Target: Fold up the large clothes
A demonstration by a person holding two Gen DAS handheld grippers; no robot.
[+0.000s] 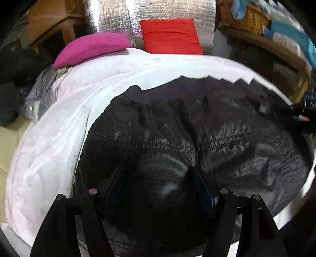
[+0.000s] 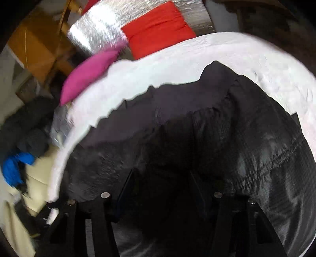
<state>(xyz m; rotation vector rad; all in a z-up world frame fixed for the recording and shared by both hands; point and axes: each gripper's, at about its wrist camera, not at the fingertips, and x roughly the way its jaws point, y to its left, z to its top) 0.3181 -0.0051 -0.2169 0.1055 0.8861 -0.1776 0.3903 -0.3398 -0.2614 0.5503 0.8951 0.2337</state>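
Right up against the left gripper (image 1: 156,178) is the dark quilted garment (image 1: 197,128), a big puffy black thing with a shiny grid weave and stitched seams, spread across the white blanket (image 1: 59,128) covering the bed. Its fingers are spread apart with a hump of the fabric bulging up between them, but honestly I can't tell if the pads are actually pinching it or just parked around it. Same deal with the right gripper (image 2: 162,181): its fingers sit partway open, low over the black fabric (image 2: 197,128), which fills the gap between them, and it's too dark down there to say whether anything's caught. From the left camera you can just spot the right tool (image 1: 300,116) poking in at the far right edge of the garment. One edge of the garment has a zigzaggy outline against the white. Past that, at the head of the bed, a magenta pillow (image 1: 92,47) lies on the blanket's edge and a red cushion (image 1: 171,36) leans against a silvery foil-looking panel (image 1: 114,17). Off to the bed's left side there's a heap of dark clothes (image 2: 29,122) and something bright blue (image 2: 13,168), plus wooden furniture (image 2: 37,45) behind. On the other side, a wicker basket (image 1: 246,17) sits on a wooden shelf. The right view is pretty blurry.
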